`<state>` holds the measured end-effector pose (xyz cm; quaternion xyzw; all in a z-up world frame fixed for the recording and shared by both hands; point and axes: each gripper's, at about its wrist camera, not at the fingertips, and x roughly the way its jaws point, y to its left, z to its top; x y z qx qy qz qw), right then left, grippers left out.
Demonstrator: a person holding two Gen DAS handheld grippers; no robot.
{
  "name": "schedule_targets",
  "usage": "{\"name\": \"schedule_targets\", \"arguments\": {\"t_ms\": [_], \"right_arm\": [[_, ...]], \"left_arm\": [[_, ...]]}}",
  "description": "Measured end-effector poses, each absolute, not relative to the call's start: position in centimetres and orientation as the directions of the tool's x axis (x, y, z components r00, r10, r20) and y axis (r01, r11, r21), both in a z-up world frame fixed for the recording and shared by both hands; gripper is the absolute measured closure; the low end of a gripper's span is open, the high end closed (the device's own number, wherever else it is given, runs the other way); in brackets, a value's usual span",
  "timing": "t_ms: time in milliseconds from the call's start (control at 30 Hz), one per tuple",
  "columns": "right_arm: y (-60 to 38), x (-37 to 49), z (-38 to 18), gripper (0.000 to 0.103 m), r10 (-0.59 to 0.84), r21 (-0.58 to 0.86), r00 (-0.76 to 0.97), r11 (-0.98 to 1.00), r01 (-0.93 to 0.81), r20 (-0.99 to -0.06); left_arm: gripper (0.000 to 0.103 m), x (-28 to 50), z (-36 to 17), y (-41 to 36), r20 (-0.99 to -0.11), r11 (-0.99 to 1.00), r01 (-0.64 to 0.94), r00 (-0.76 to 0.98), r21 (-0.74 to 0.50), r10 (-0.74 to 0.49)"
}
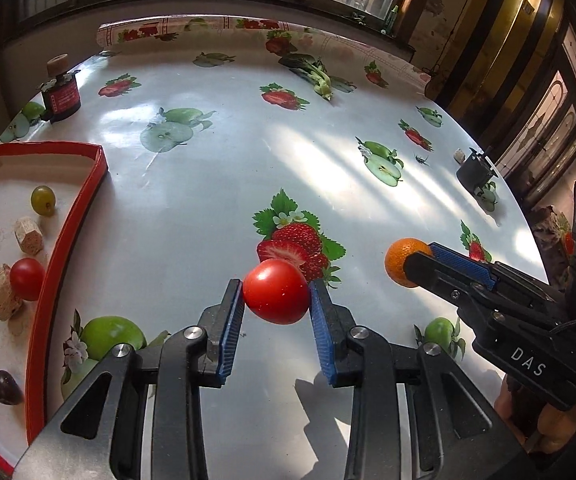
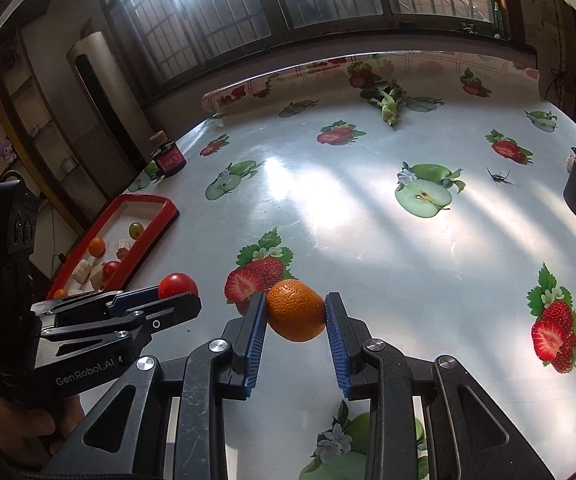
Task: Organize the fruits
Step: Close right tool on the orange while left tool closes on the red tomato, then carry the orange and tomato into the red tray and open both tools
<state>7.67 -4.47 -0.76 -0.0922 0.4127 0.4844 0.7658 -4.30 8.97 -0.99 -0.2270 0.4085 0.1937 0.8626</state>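
Glossy fruit-print table (image 1: 216,184): smooth round red tomato (image 1: 276,292), soft, slippery, pinched across its middle in left gripper (image 1: 276,300) jaws; firmer dimpled orange mandarin (image 2: 296,310) clamped likewise in right gripper (image 2: 295,316); red-rimmed tray (image 1: 68,240) lies left.

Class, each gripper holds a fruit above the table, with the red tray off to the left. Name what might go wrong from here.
1. The tomato is round and smooth, pinched only at its sides by the left gripper; it may slip, or bruise if squeezed harder.
2. The red tray already holds fruit and wooden blocks, so a dropped fruit may knock or roll.
3. The right gripper with the orange sits close beside the left; they may collide.
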Motion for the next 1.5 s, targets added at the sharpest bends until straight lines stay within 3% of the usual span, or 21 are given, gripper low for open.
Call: {"name": "schedule_targets", "arguments": {"t_ms": [1500], "right_arm": [[8.2, -2.6, 0.2, 0.073, 0.687, 0.223, 0.019, 0.262, -0.939, -0.727]], "left_arm": [[0.072, -18.0, -0.2, 18.3, -0.778, 0.637, -0.731, 0.54, -0.245, 0.32]]}}
